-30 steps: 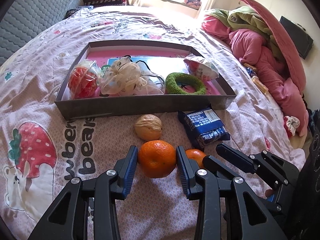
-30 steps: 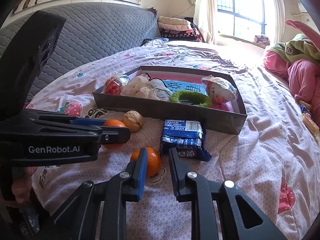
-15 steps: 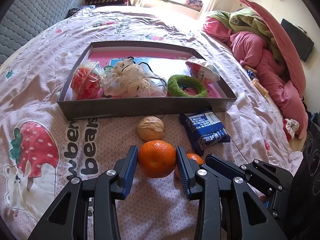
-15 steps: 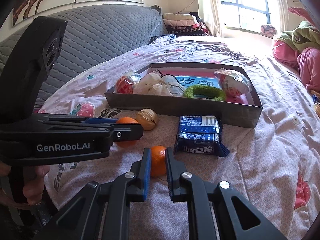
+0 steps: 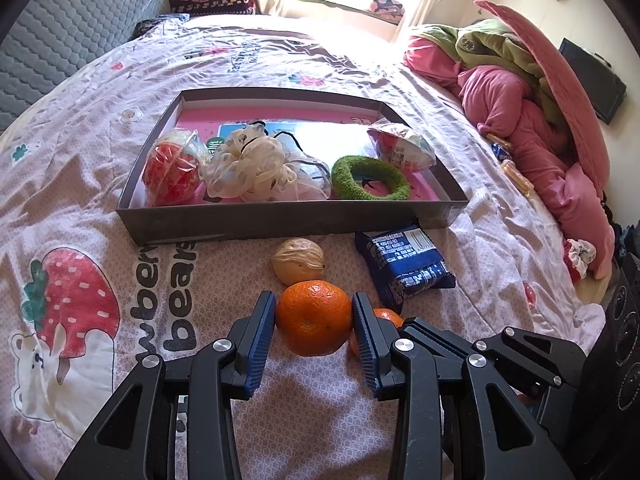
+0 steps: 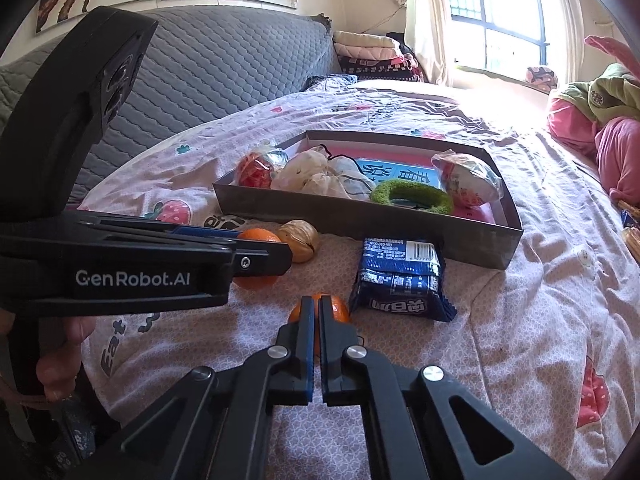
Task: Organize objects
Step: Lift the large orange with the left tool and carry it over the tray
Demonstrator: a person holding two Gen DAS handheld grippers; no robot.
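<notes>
A large orange (image 5: pixel 314 322) rests on the pink bedspread, and my left gripper (image 5: pixel 314 314) is shut on it, a blue pad pressing each side. A smaller orange (image 6: pixel 341 312) lies just to its right. My right gripper (image 6: pixel 316 309) is shut with nothing in it, its tips right in front of that small orange, which shows past both fingers. Beyond lie a walnut (image 5: pixel 298 266) and a blue snack packet (image 5: pixel 404 268). Behind them a grey shallow box (image 5: pixel 280 222) holds a red wrapped ball, a white mesh bundle, a green ring (image 5: pixel 370 180) and a wrapped snack.
A pile of pink and green clothes (image 5: pixel 520 92) fills the bed's right side. A grey quilted headboard (image 6: pixel 224 64) runs along the left, with folded blankets (image 6: pixel 372 54) beyond it. A hand (image 6: pixel 60 364) holds the left gripper's handle.
The right gripper's jaws have closed from around the small orange to fully together, and that orange now sits beyond their tips. The left gripper and its orange have not moved.
</notes>
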